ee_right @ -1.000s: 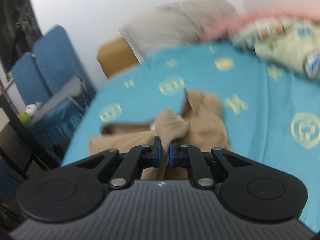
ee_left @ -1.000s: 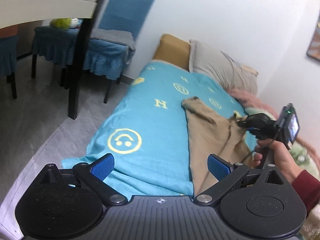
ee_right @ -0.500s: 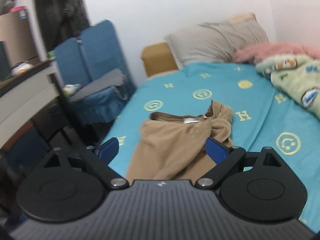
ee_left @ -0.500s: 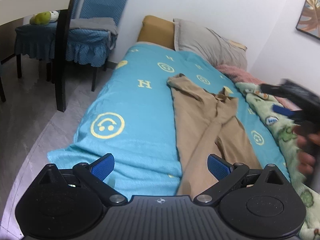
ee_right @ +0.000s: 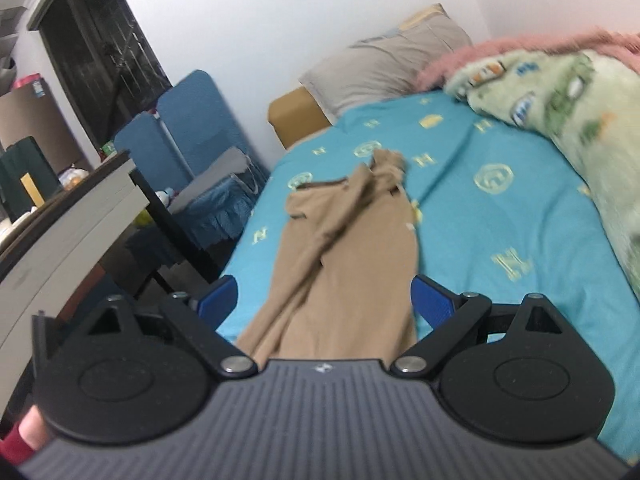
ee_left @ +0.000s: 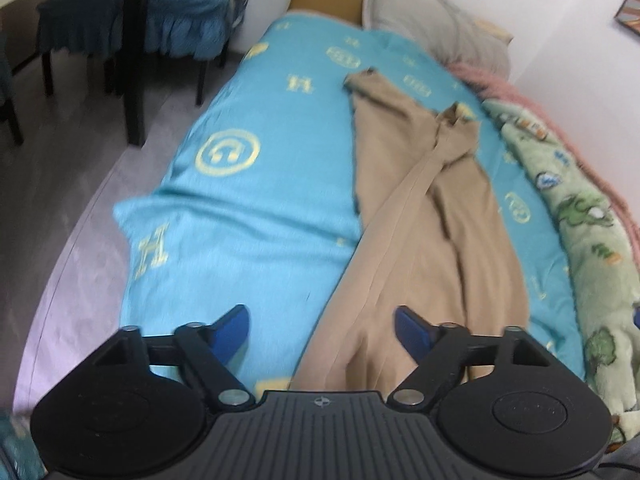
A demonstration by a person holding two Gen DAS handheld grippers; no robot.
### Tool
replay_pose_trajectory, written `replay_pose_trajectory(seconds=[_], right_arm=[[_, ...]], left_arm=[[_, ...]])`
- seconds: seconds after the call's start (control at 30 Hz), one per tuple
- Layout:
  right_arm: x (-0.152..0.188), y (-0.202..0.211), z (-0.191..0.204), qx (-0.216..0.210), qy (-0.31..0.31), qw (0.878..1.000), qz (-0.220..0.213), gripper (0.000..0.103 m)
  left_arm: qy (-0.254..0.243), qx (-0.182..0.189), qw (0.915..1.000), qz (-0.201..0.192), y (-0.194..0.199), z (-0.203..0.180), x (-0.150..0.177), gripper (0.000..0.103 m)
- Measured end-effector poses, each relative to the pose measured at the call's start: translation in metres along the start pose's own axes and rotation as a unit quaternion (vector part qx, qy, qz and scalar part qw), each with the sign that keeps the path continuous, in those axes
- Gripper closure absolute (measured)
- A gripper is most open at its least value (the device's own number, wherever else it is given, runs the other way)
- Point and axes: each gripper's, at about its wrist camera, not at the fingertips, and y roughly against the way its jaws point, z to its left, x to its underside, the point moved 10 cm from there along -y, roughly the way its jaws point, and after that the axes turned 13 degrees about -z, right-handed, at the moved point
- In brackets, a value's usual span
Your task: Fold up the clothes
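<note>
Tan trousers (ee_left: 416, 216) lie lengthwise on the teal bedspread (ee_left: 248, 208), waistband at the far end, legs running toward me and off the near edge. They also show in the right wrist view (ee_right: 340, 252). My left gripper (ee_left: 322, 330) is open and empty above the near end of the trouser legs. My right gripper (ee_right: 324, 304) is open and empty, also over the near end of the trousers.
A green patterned blanket (ee_left: 592, 240) and a pink one (ee_right: 520, 48) lie along the bed's right side. A grey pillow (ee_right: 384, 60) is at the head. Blue-covered chairs (ee_right: 192, 128) and a table (ee_right: 68, 216) stand left of the bed, with grey floor (ee_left: 60, 200) beside it.
My right gripper has let go of the trousers' waist, opened, and drawn back toward the foot of the bed. My left gripper has moved in over the trouser legs.
</note>
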Motion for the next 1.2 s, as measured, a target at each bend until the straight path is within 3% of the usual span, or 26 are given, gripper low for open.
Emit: replay_pose_trajectory(seconds=[0.13,0.27,0.43,0.57,0.7,1.0,1.2], right_arm=[[0.012,0.017,-0.011,0.007,-0.019,1.000,0.003,0.008],[0.025,0.033,-0.023,0.014,-0.038,0.999,0.006,0.008],[0.031,0.035,-0.030,0.026,-0.049,0.998,0.014,0.008],[0.035,0.037,-0.036,0.025,-0.068,0.997,0.021,0.008],[0.040,0.033,-0.043,0.027,-0.084,0.995,0.035,0.008],[0.047,0.028,-0.041,0.027,-0.073,0.996,0.052,0.008],[0.051,0.024,-0.038,0.028,-0.056,0.996,0.063,0.008]], left_arm=[[-0.026,-0.020,0.9994,0.008,0.009,-0.005,0.009,0.035],[-0.083,-0.027,0.9958,0.028,0.009,-0.023,0.022,0.055],[-0.154,-0.024,0.9858,0.063,0.006,-0.043,0.043,0.067],[-0.187,-0.027,0.9759,0.109,-0.003,-0.050,0.064,0.067],[-0.190,-0.061,0.9681,0.151,-0.015,-0.038,0.078,0.068],[-0.222,-0.063,0.9601,0.158,-0.008,-0.045,0.083,0.068],[-0.237,-0.046,0.9568,0.161,0.008,-0.057,0.085,0.072]])
